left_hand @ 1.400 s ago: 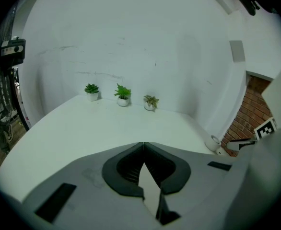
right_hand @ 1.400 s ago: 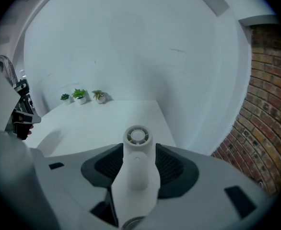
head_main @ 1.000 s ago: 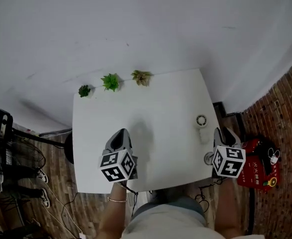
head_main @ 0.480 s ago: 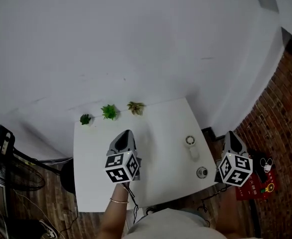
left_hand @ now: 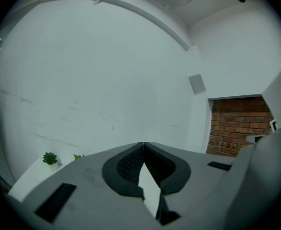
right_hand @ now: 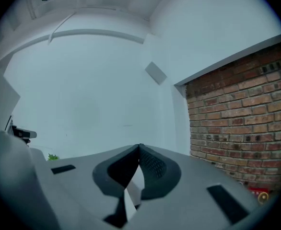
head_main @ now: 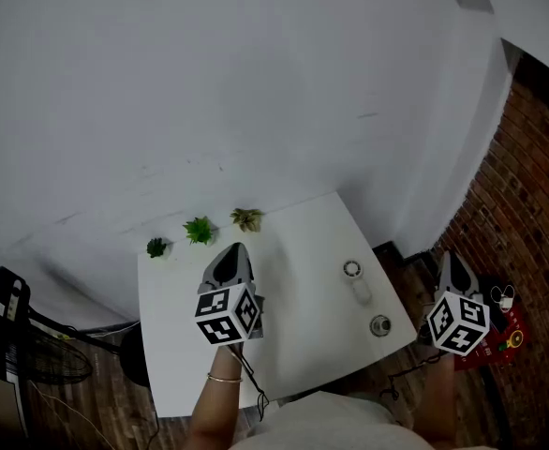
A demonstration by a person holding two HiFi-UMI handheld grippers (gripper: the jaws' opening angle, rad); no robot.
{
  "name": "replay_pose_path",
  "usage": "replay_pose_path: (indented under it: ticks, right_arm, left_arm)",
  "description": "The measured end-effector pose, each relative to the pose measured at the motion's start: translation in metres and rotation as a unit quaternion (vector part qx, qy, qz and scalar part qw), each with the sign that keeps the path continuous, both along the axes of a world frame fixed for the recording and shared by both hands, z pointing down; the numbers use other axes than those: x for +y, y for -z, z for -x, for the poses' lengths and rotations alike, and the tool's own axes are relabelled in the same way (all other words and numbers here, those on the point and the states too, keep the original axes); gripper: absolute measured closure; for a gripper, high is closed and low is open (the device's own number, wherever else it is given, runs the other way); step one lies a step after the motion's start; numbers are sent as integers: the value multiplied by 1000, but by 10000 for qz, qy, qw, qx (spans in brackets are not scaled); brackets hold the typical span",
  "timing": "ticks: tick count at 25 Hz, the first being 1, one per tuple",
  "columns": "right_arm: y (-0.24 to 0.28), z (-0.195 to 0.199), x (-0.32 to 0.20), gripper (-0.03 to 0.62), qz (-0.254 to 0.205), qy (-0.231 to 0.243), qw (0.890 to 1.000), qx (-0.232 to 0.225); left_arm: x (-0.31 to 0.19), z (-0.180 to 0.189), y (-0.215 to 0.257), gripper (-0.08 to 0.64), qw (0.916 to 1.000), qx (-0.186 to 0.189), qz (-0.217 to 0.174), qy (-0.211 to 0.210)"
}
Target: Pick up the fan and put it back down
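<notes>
White painted wall fills most of the head view, with a red brick wall at the right and a dark wooden plank floor below. Against the white wall stands a white rectangular surface. The person's left claw, grey with a marker cube, hovers over the surface's left half; its jaws are clenched together with nothing between them. The right claw hangs off the surface's right edge above the floor, also clenched and empty. A small white handheld fan with a round head lies flat on the surface near its right edge, between both claws and apart from each. Three small green potted plants line the far edge. A small round grey object, too small to identify, sits near the front right corner.
</notes>
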State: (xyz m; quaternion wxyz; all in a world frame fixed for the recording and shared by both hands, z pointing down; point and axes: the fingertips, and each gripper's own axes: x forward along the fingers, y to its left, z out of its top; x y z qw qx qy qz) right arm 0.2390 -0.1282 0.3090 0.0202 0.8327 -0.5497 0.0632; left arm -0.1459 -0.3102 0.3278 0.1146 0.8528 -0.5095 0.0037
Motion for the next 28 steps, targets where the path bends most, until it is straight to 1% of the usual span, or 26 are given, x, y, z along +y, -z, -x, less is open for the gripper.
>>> replay_pose_path:
  ticks: [2,6,11,28]
  right_arm:
    - [2,0,2,591,-68,-5,10000,23]
    - [3,3,3,592,15,-22,9998,193]
    - [1,9,-3,591,25,56,9999,122]
    - [1,25,-6,591,70,198,9997,127]
  left_arm:
    - [0,0,-1,548,10000,-10,10,-18]
    - [1,2,-3,548,10000,-6,48,-17]
    - [0,8,-4,548,10000,33,78,17]
    - [8,31,-17,548,9994,149,238,177]
